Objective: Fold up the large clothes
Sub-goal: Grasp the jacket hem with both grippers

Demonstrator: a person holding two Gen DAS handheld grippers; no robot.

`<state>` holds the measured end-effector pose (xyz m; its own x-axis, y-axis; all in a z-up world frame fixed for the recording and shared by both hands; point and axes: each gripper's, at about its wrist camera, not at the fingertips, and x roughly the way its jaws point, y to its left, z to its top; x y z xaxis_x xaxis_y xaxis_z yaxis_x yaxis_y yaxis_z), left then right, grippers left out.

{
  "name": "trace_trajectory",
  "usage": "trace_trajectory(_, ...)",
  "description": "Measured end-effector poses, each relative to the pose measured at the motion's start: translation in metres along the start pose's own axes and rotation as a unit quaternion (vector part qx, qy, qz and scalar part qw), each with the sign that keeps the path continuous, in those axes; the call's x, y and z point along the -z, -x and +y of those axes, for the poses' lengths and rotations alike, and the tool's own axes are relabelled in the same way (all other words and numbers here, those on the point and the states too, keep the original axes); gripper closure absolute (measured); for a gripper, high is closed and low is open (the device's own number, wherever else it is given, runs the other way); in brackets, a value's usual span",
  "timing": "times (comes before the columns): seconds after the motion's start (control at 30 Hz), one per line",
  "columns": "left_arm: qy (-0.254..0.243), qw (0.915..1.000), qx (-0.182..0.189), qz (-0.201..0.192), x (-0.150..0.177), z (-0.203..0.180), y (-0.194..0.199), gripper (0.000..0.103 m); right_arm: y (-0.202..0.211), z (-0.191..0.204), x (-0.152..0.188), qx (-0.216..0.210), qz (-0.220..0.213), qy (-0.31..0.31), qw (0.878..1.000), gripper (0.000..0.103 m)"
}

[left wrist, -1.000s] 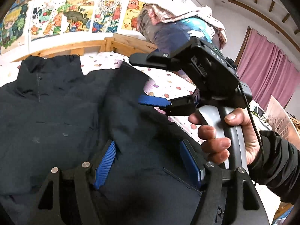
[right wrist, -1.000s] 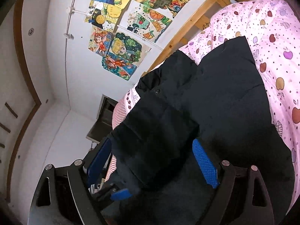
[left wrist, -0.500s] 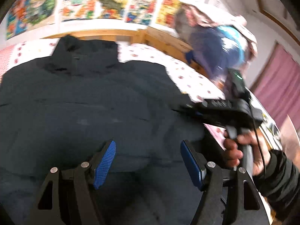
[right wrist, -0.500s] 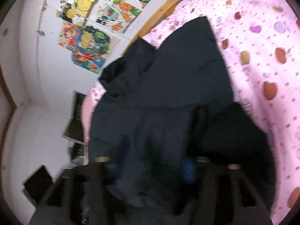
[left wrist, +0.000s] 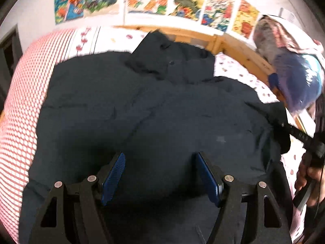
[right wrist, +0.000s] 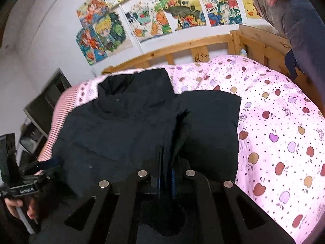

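jacket (right wrist: pixel 126 126) spread on bed (right wrist: pixel 284 122), collar at headboard edge | left tongs (left wrist: pixel 160 174) wide apart, empty, over hem | right tongs (right wrist: pixel 167 170) pinched on jacket fold at its right side

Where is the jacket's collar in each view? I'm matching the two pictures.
Left wrist: collar sits top centre, just under the wooden bed rail.
Right wrist: collar sits upper left of centre.
Shared landmark: the wooden bed rail behind it.
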<state>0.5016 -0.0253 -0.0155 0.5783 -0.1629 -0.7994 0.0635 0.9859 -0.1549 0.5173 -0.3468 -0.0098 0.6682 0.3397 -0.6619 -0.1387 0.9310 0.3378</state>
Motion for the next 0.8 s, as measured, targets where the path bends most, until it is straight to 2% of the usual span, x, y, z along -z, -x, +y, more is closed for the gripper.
trace_trajectory(0.1, 0.011, 0.9999, 0.0, 0.001, 0.004, 0.006, -0.012, 0.028, -0.015, -0.005, 0.005, 0.029, 0.011, 0.005, 1.0, 0.093)
trace_trajectory(0.2, -0.006, 0.9998, -0.018, 0.004, 0.009, 0.001, -0.025, 0.026, -0.032, -0.014, 0.018, 0.047, 0.022, 0.002, 0.999, 0.087)
trace_trajectory(0.43, -0.027, 0.9982, -0.052, 0.011, 0.017, -0.003, -0.048, 0.024, -0.059, -0.02, 0.035, 0.053, 0.029, 0.008, 0.998, 0.078)
trace_trajectory(0.53, -0.032, 0.9974, -0.063, 0.013, 0.017, -0.004, -0.053, 0.024, -0.064, -0.015, 0.042, 0.067, 0.031, 0.018, 0.997, 0.077)
trace_trajectory(0.63, -0.028, 0.9979, -0.058, 0.011, 0.016, 0.0, -0.051, 0.023, -0.063, -0.008, 0.043, 0.09, 0.035, 0.035, 0.995, 0.072)
trace_trajectory(0.8, -0.014, 0.9986, -0.051, 0.003, 0.013, 0.003, -0.038, 0.015, -0.045, -0.004, 0.04, 0.104, 0.031, 0.048, 0.993, 0.057)
